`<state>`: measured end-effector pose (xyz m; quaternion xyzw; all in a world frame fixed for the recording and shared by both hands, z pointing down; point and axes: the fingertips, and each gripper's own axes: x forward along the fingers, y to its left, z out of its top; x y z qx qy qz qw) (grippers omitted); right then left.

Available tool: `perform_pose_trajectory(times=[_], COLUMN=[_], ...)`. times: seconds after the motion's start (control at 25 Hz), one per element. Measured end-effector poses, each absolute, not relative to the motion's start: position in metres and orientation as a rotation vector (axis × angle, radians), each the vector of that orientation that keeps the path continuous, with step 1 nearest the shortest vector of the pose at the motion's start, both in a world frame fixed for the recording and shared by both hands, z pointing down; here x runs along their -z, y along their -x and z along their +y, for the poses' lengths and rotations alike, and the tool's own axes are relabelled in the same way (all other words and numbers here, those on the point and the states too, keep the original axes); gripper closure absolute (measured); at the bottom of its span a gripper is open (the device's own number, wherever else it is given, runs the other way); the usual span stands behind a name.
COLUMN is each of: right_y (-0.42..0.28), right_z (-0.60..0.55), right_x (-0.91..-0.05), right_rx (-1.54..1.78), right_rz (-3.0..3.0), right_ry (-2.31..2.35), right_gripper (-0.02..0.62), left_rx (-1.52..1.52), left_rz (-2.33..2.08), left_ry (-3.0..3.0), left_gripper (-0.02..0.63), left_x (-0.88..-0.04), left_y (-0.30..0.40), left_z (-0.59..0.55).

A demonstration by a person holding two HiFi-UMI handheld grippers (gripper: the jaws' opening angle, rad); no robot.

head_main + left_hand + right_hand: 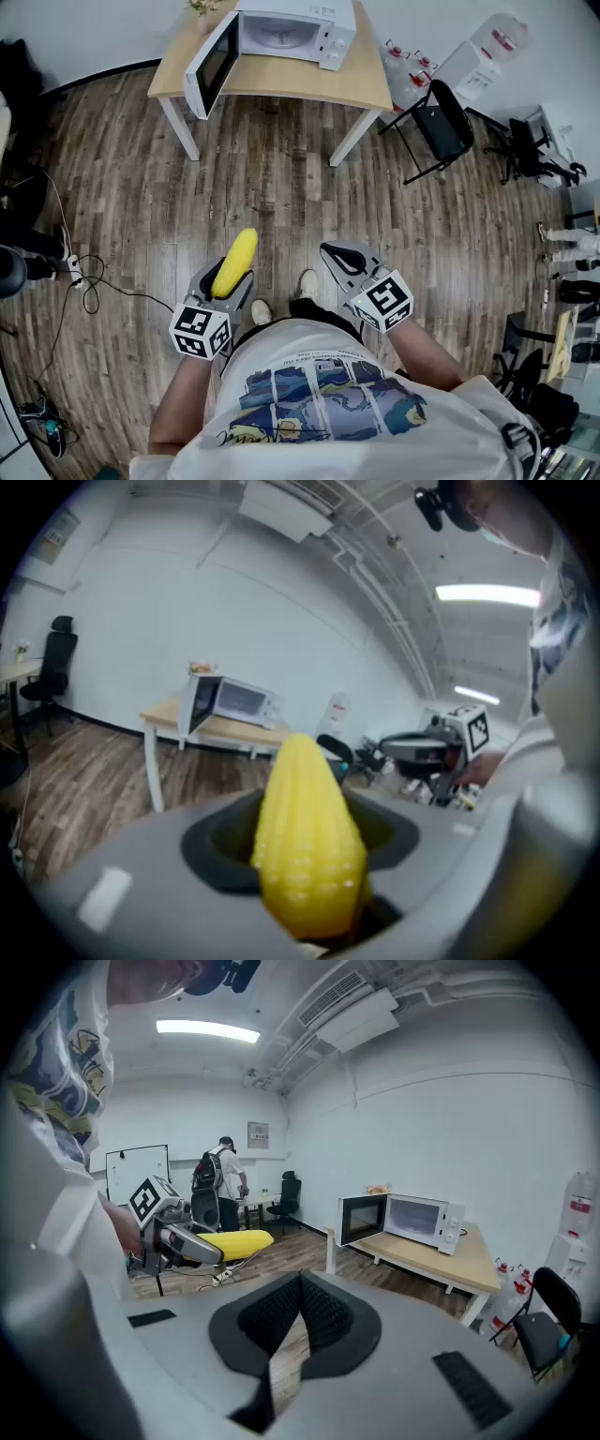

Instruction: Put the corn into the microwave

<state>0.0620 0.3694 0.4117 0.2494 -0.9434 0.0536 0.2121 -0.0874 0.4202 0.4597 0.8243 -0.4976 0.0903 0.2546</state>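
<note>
A yellow corn cob sticks forward out of my left gripper, whose jaws are shut on its lower end; the left gripper view shows the corn filling the gap. My right gripper is shut and holds nothing; its pads meet. The white microwave stands on a wooden table several steps ahead, its door swung open to the left. It also shows far off as the microwave in the left gripper view and the microwave in the right one. In the right gripper view the corn is at left.
Wood floor lies between me and the table. A black folding chair and water jugs stand right of the table. Cables trail on the floor at left. An office chair is at far right. A person stands by a desk behind.
</note>
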Motion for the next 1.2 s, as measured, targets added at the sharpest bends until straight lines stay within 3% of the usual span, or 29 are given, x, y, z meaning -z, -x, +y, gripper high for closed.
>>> perform_pose_trajectory(times=[0.4,0.72,0.84,0.88,1.2], right_y=[-0.077,-0.094,-0.098,-0.1,-0.119], right_z=[0.375,0.311,0.27,0.255,0.151], right_x=[-0.412,-0.42,-0.426,-0.427,-0.437], right_rx=[-0.184,-0.248,-0.261,-0.272,-0.32], right_rz=[-2.599,-2.643,-2.673,-2.682,-2.721], right_ry=[-0.787,-0.765,-0.732,-0.727,-0.701], right_gripper=[0.586,0.584,0.471,0.468,0.505], left_rx=[-0.276,-0.336,-0.363,-0.373,-0.383], left_rz=[-1.297,-1.331,-1.349,-1.354,-1.438], left_ry=[-2.311,-2.279,-2.258,-2.256,-2.25], left_gripper=[0.353,0.351,0.351,0.351,0.351], left_x=[-0.457,-0.465,-0.465,-0.464,-0.449], left_y=[0.084,0.078,0.069,0.065,0.052], left_z=[0.403,0.339,0.301,0.286,0.167])
